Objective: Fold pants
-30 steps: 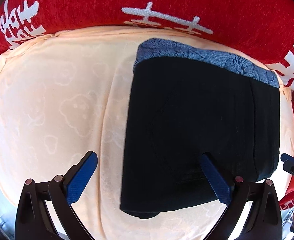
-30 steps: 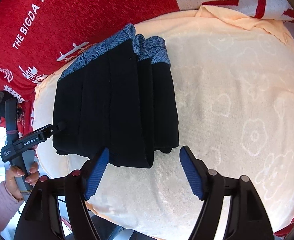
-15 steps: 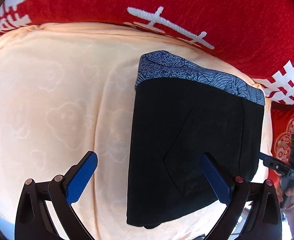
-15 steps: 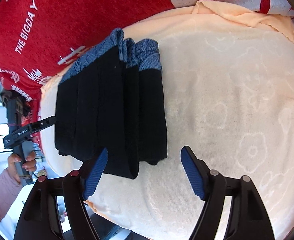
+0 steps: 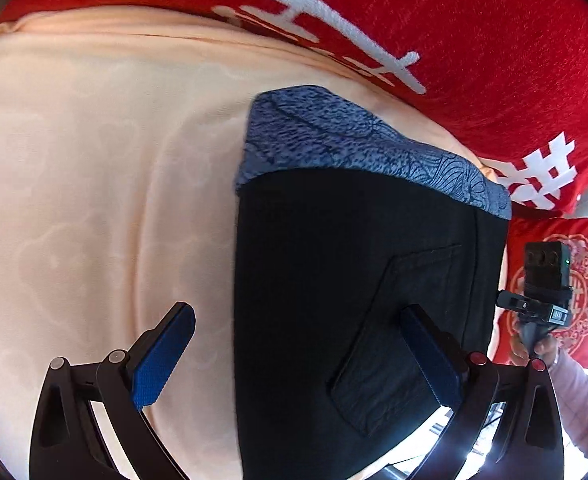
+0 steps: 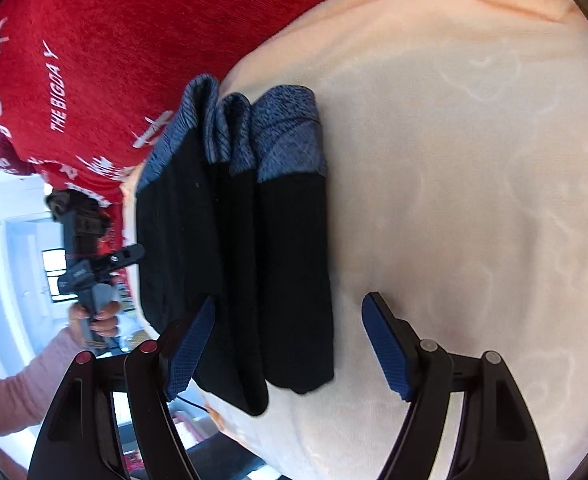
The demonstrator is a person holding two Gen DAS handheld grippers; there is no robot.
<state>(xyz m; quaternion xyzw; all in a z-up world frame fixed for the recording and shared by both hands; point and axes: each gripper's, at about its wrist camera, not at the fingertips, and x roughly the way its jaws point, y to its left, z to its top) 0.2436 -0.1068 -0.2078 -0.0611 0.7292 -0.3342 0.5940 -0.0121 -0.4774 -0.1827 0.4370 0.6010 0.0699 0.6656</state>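
Observation:
Folded black pants [image 5: 334,280] with a blue patterned waistband [image 5: 354,148] lie on a peach towel [image 5: 73,200]. My left gripper [image 5: 296,314] is open and hovers over the pants' near left edge; one finger is over the towel, the other over a back pocket [image 5: 382,380]. In the right wrist view the pants [image 6: 245,260] show as a stack of several layers. My right gripper [image 6: 289,302] is open and straddles the stack's near right corner without touching it. Each gripper also shows at the edge of the other's view: the right gripper [image 5: 512,305], the left gripper [image 6: 131,254].
A red blanket with white characters [image 5: 454,40] lies behind the towel [image 6: 474,160]. Hands in pink sleeves [image 6: 13,392] hold the gripper handles. The padded surface ends just below the pants' near edge [image 6: 233,428], with a bright room beyond.
Both grippers have come down and tipped further downward toward the pants, which now fill more of each view. Both stay open. The pants have not moved.

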